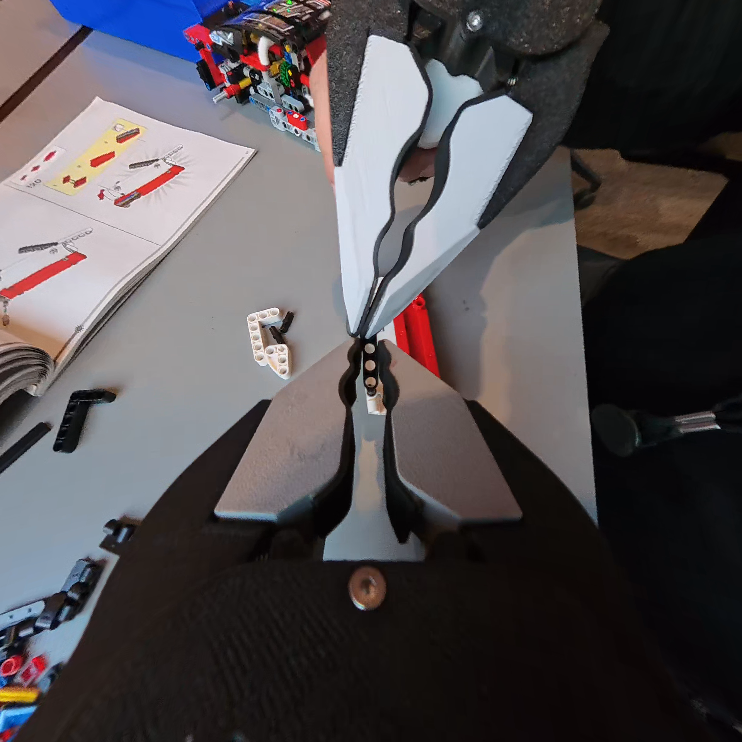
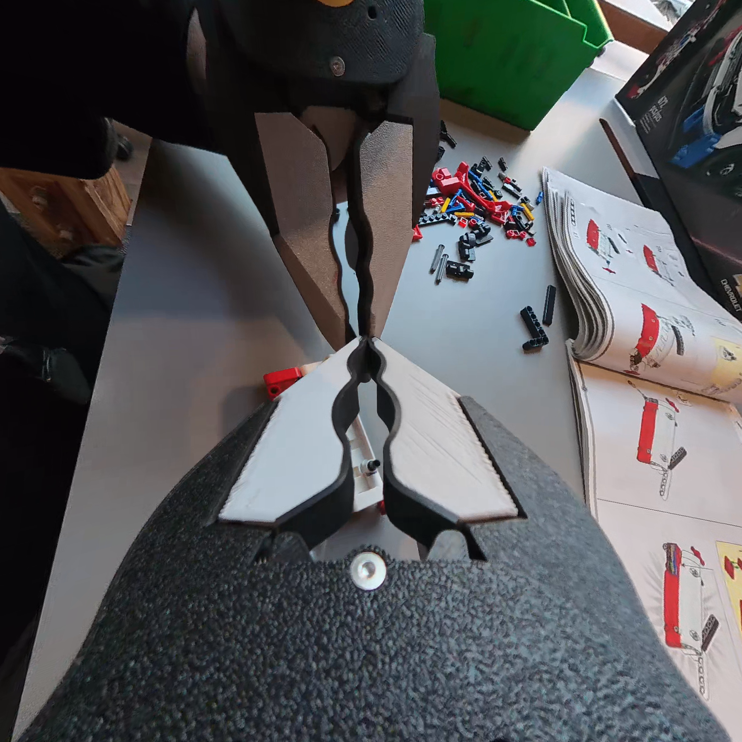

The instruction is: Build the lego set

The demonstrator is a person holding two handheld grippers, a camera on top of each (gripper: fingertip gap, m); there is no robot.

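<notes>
L gripper (image 1: 367, 363) is closed on a short black beam (image 1: 369, 364), pinched near the fingertips so the row of holes faces the cam. A pin and a bit of white beam (image 1: 376, 402) show just under it, between the fingers. R gripper (image 1: 358, 332) comes in from the opp. side, tips meeting L's tips nose to nose. Its tips are pressed together; a thin sliver sits between them in L view, but I can't tell what it is or whether it's actually gripped.

In R view the R gripper (image 2: 366, 344) shows the same closed tips, w/ a long white beam (image 2: 363, 461) lying below in the gap, a small pin sticking out its side. A red piece (image 2: 281, 380) sits on the table (image 2: 461, 321) just left of the fingers; in L view a long red part (image 1: 419, 341) lies behind the tips. Prob. the sub-assembly from the open manual (image 1: 104, 208), whose pages show a red panel w/ black and white beams.

Judgement: the two tools meet tip to tip so one steadies the black beam while the other presses or aligns a pin. Holding it near the tip keeps the holes visible. Risk: beam twists out of such a shallow pinch.

Spare bits wait nearby: white beams (image 1: 268, 341), black L-beam (image 1: 80, 417), parts pile (image 2: 478, 200). The part-built car (image 1: 261, 68) stands far off, by the blue bin.
</notes>
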